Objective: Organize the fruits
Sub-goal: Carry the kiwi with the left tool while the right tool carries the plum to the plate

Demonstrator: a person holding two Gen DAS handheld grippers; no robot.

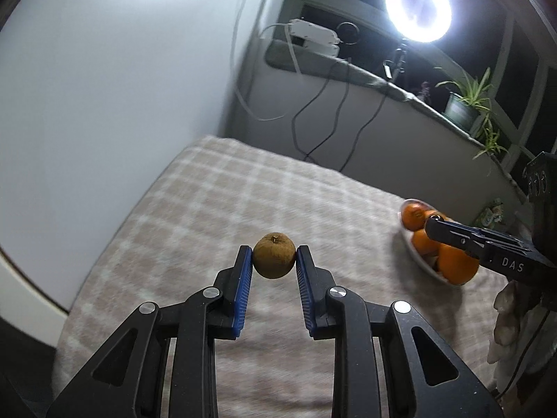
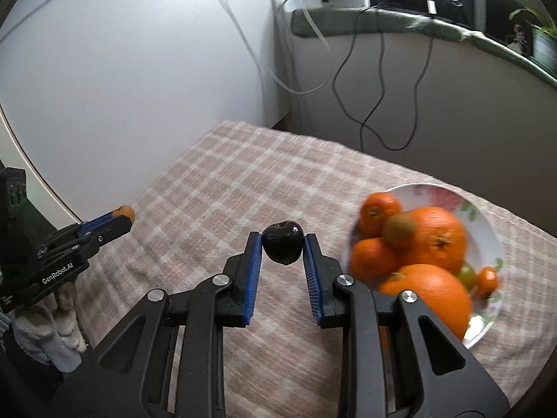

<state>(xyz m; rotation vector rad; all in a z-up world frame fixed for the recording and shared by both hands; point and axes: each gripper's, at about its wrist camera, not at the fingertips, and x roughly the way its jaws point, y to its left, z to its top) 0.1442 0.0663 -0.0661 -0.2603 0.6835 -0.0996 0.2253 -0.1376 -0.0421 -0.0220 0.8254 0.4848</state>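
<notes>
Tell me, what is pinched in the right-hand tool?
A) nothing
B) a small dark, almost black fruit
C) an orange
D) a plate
B: the right gripper is shut on a small dark fruit, held above the checked cloth.

Setting: a room in a home. Evidence: checked tablecloth (image 1: 264,188), potted plant (image 1: 466,104) on the windowsill (image 1: 369,78), flowered fruit plate (image 2: 449,196).

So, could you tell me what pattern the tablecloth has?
The tablecloth is beige-and-white plaid, clearest in the right wrist view.
</notes>
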